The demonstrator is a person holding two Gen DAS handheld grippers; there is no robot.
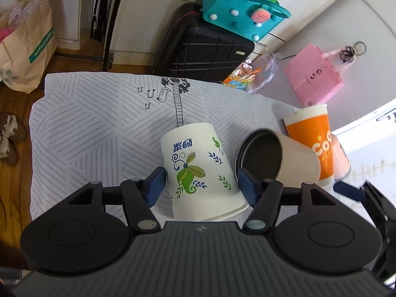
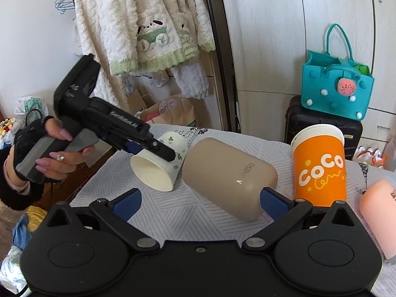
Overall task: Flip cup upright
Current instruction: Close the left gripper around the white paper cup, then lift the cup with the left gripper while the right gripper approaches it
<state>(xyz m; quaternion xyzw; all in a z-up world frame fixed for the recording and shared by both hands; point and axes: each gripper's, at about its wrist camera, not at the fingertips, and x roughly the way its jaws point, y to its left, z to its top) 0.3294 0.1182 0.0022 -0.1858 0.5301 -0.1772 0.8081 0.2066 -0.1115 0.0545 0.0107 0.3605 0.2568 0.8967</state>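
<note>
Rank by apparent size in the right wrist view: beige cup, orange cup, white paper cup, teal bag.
1. Beige cup, lying on its side, nearest the camera, so probably flattered.
2-3. Teal bag and orange cup look about alike; the bag sits farther back, so I won't split them.
4. White paper cup, between the left gripper's jaws.

Cups (image 2: pixel 229 179) on patterned cloth (image 1: pixel 99 128)

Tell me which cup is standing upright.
The orange Coco cup; the floral paper cup and beige cup are tipped over.
</note>
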